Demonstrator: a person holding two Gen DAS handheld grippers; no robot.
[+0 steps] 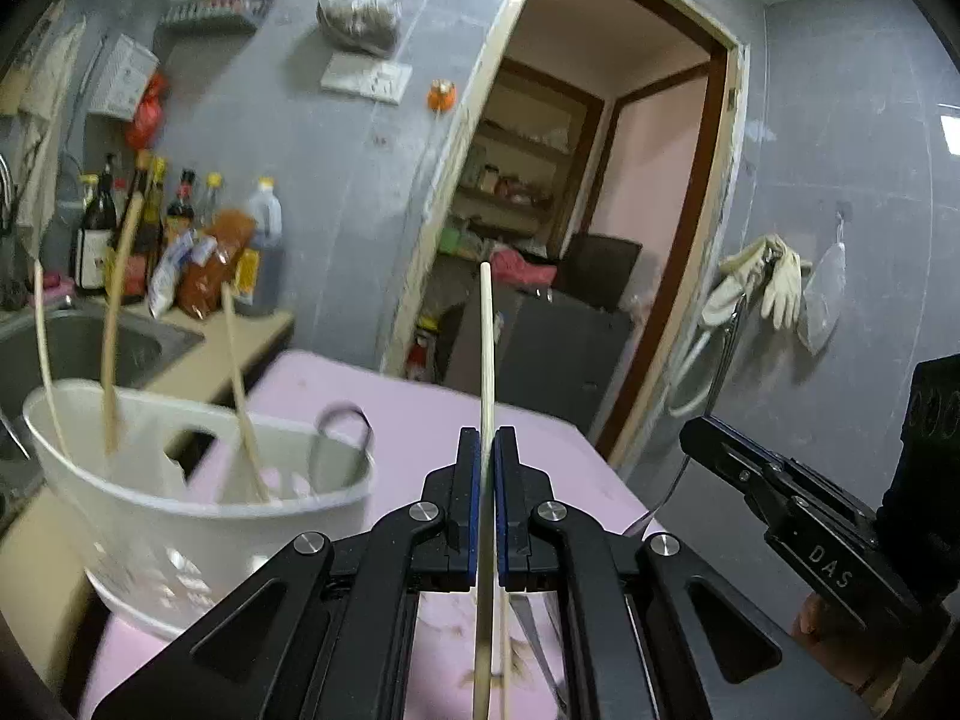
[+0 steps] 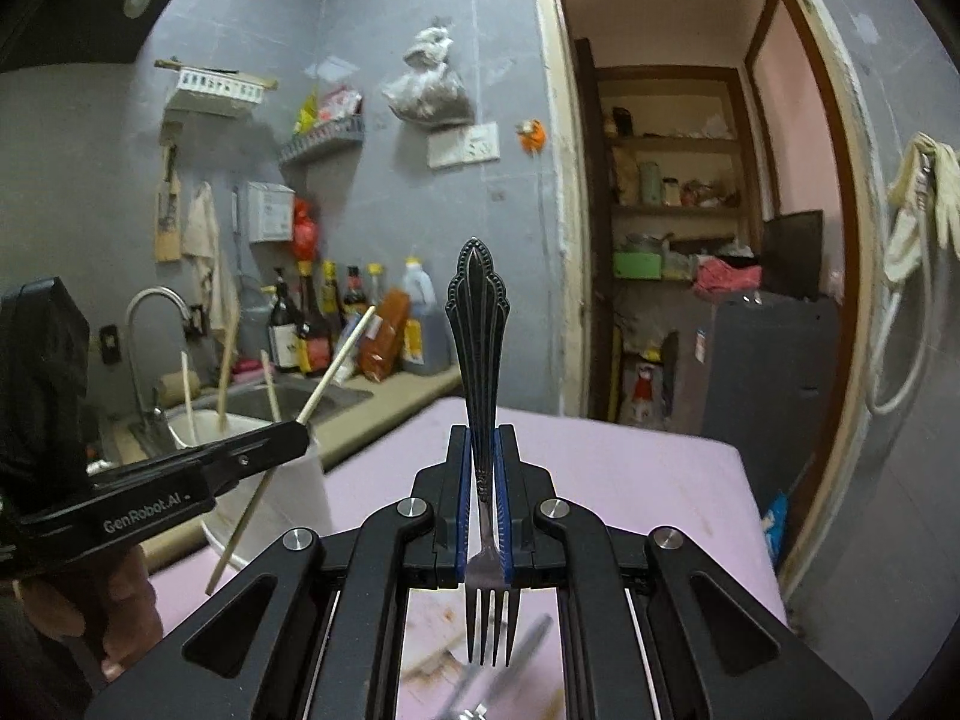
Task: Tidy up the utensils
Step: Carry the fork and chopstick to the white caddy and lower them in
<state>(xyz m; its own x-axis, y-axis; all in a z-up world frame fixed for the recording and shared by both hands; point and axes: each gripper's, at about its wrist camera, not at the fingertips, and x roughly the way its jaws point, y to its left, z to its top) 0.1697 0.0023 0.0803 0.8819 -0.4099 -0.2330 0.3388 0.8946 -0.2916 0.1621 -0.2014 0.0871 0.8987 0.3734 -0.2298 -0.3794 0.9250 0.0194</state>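
between right gripper (image 2: 482,450) pads | dark ornate-handled fork (image 2: 478,324) | tines down

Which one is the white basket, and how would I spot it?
Find the pink table beside the sink. The white basket stands at the table's sink-side edge. It alone has chopsticks poking out of its top.

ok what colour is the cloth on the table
Pale pink table cloth, clearest in the right wrist view.
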